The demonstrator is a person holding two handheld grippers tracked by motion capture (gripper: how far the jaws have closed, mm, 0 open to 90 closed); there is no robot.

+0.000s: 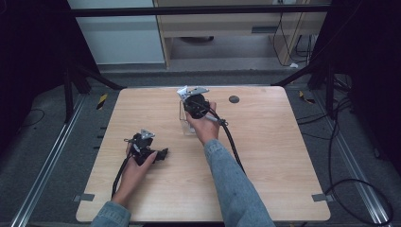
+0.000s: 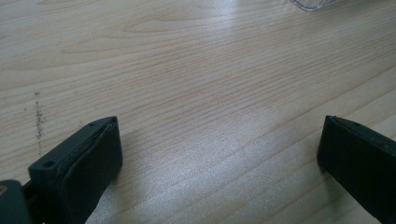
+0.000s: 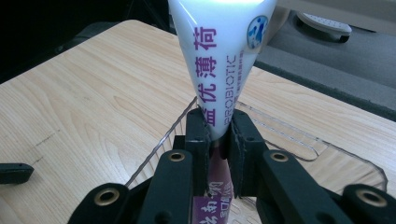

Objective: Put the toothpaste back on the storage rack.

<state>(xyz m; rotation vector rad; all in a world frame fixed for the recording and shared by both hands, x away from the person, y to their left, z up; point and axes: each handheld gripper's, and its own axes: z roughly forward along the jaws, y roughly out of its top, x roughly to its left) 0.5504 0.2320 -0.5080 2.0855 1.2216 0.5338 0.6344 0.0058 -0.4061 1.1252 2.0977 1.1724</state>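
While the right gripper (image 3: 219,135) pinches a toothpaste tube (image 3: 219,56) over the clear holder (image 3: 299,135) — ready to drop in — the left gripper (image 2: 219,154) idles wide on the tabletop (image 2: 187,70).

The high view looks forward and down from above the person's side onto the whole pale wooden table (image 1: 265,179), from far. The left gripper view sits very low and close over the same wood grain (image 2: 196,93), facing along it. The right gripper view looks along its jaws at a white plastic tube with purple print (image 3: 219,70), very near, with the table edge behind.
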